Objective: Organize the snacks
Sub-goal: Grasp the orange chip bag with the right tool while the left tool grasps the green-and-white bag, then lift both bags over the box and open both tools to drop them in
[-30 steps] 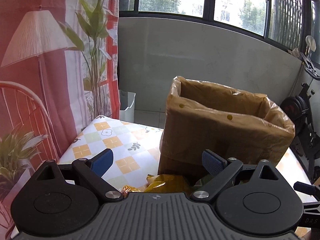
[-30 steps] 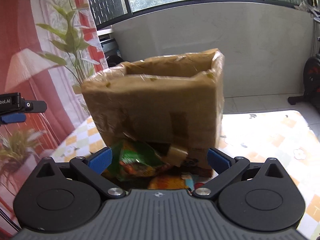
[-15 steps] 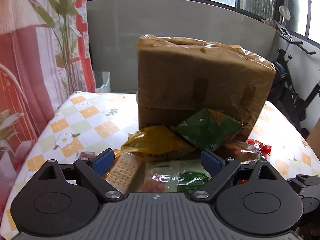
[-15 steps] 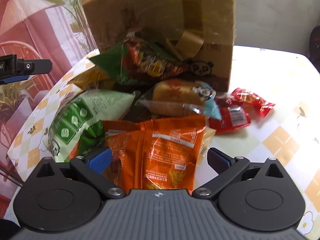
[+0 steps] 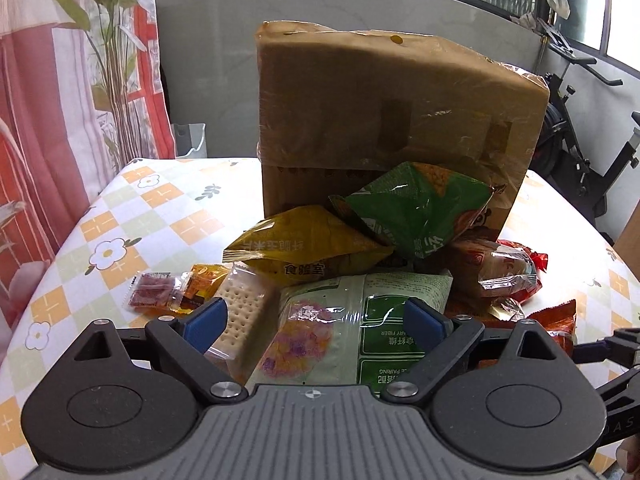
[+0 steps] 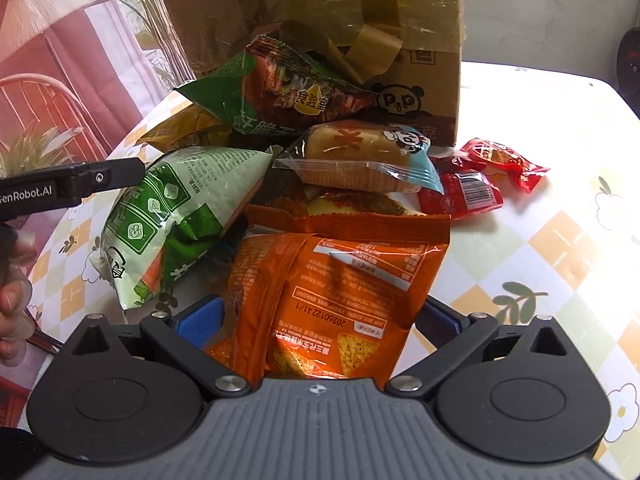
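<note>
A pile of snack packs lies against a tall brown cardboard box (image 5: 392,108) on the table. My left gripper (image 5: 316,322) is open, low over a pale green bag (image 5: 360,328), with a cracker pack (image 5: 248,312) by its left finger. A yellow bag (image 5: 308,244) and a dark green bag (image 5: 416,208) lie behind. My right gripper (image 6: 316,316) is open, its fingers on either side of an orange chip bag (image 6: 340,280). The pale green bag (image 6: 172,216), a wrapped bun (image 6: 360,156) and the box (image 6: 320,20) show beyond it.
Small red packs (image 6: 476,184) lie right of the pile, small candy packs (image 5: 160,292) left of it. The checked tablecloth (image 5: 152,216) ends at a curtain on the left. An exercise bike (image 5: 580,152) stands right. The left gripper's body (image 6: 72,184) enters the right view.
Both grippers tilted down and dropped from box-top height to the snack pile. The right gripper closed in on the orange bag; the left came down over the pale green bag.
</note>
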A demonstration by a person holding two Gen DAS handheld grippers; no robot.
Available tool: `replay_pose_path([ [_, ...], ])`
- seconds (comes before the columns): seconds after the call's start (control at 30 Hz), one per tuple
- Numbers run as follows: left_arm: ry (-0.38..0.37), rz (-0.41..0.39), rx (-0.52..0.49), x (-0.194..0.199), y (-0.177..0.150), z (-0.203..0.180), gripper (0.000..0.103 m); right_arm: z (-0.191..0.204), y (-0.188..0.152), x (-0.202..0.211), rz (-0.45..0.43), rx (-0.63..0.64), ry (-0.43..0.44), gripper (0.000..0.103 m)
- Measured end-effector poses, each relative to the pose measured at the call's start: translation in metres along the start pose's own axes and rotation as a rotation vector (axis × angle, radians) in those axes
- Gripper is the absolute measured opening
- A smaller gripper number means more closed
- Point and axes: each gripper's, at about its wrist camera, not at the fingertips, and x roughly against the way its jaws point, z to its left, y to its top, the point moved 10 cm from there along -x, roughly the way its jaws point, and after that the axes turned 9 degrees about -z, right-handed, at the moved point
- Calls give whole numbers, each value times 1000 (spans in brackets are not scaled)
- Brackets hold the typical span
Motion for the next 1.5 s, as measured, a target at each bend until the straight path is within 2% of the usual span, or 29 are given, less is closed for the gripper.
replay_pose_path([
  [0.07, -4, -3, -10, -4, -1, -1, 99, -1, -2, -1, 8, -33, 17, 96],
  [0.1, -4, -4, -19, -5, -1, -2, 99, -2, -3, -2, 13, -55, 35, 87],
  [0.23, -14, -8, -49, -10, 5, -4, 100, -3, -3, 2, 5, -76, 36, 82],
  [0.4, -63, 19, 1, -14, 0, -4, 100, -6, -4, 6, -6, -105, 32, 77],
  [0.47, -86, 20, 69, -8, 0, -3, 100, -8, -4, 8, -12, -107, 25, 77],
  [0.53, -144, 13, 132, -2, 1, -5, 100, -10, -4, 8, -19, -109, 24, 76],
  [0.6, -140, 1, 116, 1, 2, -8, 100, -10, -3, 8, -21, -115, 24, 76],
  [0.73, -75, 23, 56, -3, -8, -5, 100, -7, -3, 9, -29, -93, 19, 74],
  [0.93, -96, 18, 20, -13, -23, -10, 103, -8, -5, 11, -31, -103, 25, 74],
  [1.0, -117, 41, 46, -19, -29, -11, 103, -7, -4, 11, -25, -81, 22, 74],
  [1.1, -104, 26, 73, -23, -31, -9, 103, -6, -4, 12, -29, -46, 8, 74],
  [1.13, -96, 21, 80, -22, -30, -8, 100, -6, -4, 12, -31, -44, 9, 74],
  [1.17, -84, 11, 81, -20, -28, -8, 89, -7, -5, 13, -35, -43, 10, 74],
  [1.33, -78, -20, 54, 3, -23, -9, 70, -10, -8, 18, -36, -71, 27, 71],
  [1.5, -46, -67, 68, 31, -12, 5, 68, -12, 6, 35, -95, -61, 49, 70],
])
